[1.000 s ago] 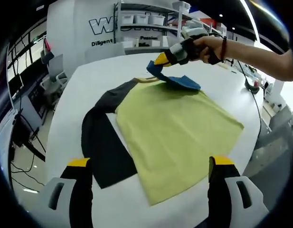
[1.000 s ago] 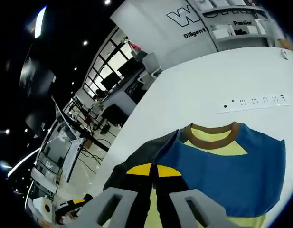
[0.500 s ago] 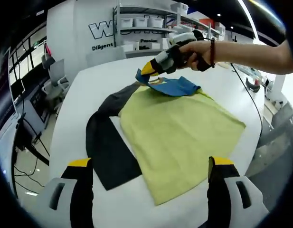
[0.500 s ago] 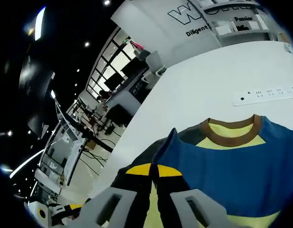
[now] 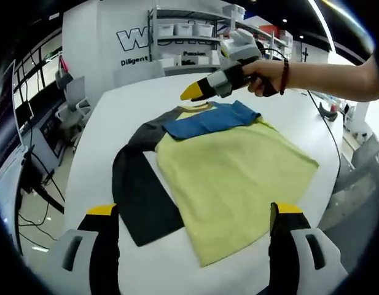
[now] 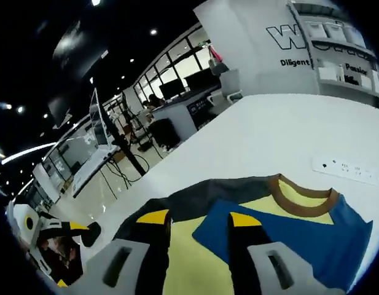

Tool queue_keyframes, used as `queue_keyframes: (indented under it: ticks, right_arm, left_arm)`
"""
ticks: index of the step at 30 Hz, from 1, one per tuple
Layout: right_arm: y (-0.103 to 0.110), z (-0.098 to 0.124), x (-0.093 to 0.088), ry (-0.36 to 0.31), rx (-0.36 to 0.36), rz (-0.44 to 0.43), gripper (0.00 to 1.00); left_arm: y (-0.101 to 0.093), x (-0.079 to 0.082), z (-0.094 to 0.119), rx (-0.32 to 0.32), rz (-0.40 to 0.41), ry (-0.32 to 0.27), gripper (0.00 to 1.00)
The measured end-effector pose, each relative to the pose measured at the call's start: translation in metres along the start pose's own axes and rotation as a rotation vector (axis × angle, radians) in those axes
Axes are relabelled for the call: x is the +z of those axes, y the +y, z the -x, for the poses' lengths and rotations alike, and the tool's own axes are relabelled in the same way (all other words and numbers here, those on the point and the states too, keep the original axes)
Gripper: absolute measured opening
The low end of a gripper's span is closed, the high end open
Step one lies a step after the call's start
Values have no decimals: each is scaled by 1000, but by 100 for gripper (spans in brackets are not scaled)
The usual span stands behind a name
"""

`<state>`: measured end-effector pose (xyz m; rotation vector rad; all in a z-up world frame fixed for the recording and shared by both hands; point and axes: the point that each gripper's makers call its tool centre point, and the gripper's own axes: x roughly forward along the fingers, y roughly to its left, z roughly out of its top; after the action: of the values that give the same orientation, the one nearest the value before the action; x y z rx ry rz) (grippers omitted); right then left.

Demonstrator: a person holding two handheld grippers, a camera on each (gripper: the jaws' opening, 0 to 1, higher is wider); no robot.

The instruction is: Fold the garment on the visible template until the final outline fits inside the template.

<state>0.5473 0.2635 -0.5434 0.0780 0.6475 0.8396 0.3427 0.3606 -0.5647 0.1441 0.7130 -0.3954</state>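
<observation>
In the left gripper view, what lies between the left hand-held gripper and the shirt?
Only bare white table: the left hand-held gripper hangs open, short of the shirt's near hem.

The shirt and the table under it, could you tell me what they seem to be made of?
The shirt looks like soft matte knit cloth, probably cotton: it lies limp, its blue sleeve folded flat, with a ribbed-looking brown collar. The table looks like smooth, hard white laminate or painted board, with a faint sheen.

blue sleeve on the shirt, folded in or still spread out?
Folded in. The blue sleeve lies flat across the yellow shirt below the collar; the dark sleeve remains spread on the table.
</observation>
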Motion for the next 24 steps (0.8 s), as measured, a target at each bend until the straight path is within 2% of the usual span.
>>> queue_keyframes:
  ticks: [3, 5, 6, 7, 9, 12, 15, 16, 24]
  right_arm:
    - [-10, 8, 3, -21, -39, 52, 37]
    - [-17, 14, 6, -45, -72, 105, 35]
    - [-19, 16, 5, -44, -82, 124, 36]
    - [-27, 21, 3, -39, -117, 184, 37]
    - [-34, 27, -1, -38, -138, 216, 39]
    - [-43, 33, -9, -29, -151, 218, 40]
    - [-55, 38, -18, -10, -171, 215, 46]
    - [-59, 41, -22, -11, -174, 175, 48]
    - [-72, 58, -35, 0, -199, 148, 64]
  left_arm:
    - [-1, 1, 0, -1, 6, -2, 99]
    - [-3, 3, -1, -11, 5, -10, 99]
    - [-4, 4, 0, -11, 4, -11, 99]
    - [-5, 6, 0, -11, 2, -18, 99]
    - [-5, 7, 0, -12, 5, -23, 99]
    - [-5, 6, 0, -12, 9, -22, 99]
    - [-8, 4, 0, -20, 9, -15, 99]
    - [-10, 4, 0, -27, 9, -15, 99]
    - [-15, 6, -2, -45, 10, -17, 99]
